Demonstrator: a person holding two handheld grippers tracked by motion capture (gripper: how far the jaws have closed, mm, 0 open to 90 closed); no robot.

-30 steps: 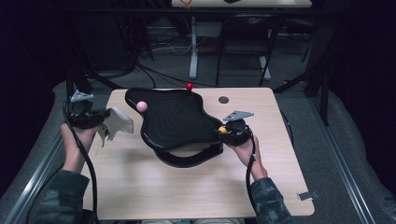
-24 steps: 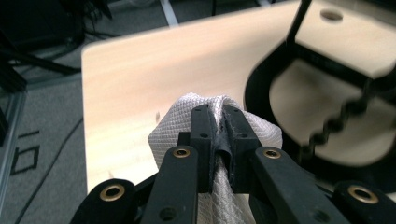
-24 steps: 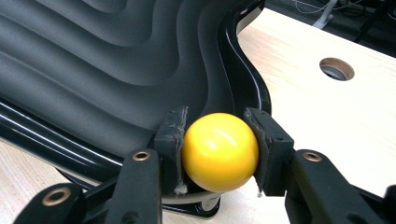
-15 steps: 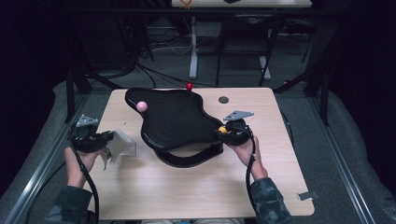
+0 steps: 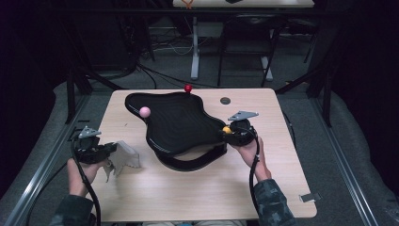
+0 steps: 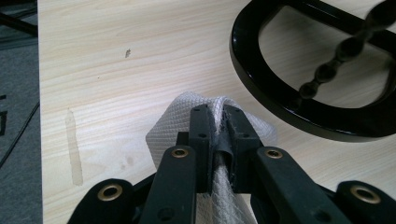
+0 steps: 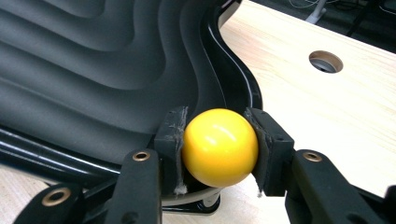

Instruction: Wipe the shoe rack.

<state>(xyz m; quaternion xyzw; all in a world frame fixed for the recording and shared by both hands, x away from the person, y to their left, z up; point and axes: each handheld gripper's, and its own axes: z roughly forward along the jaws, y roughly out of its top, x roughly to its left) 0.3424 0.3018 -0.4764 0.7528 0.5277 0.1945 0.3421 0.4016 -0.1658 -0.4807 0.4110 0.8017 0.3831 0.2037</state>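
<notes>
Two grippers, three balls, one cloth, one black tray.

The left gripper (image 6: pixel 219 140) pinches the white cloth (image 6: pixel 173 121); the right gripper (image 7: pixel 219 149) squeezes the yellow ball (image 7: pixel 219 147) by the tray (image 5: pixel 179 125).

Pale wood-grain table top (image 6: pixel 116 60) looks matt, white waffle-weave cloth (image 6: pixel 173 123) is rough, black wavy plastic tray (image 7: pixel 84 60) is satin with a glossy rim, yellow ball (image 7: pixel 219 147) smooth and shiny.
</notes>
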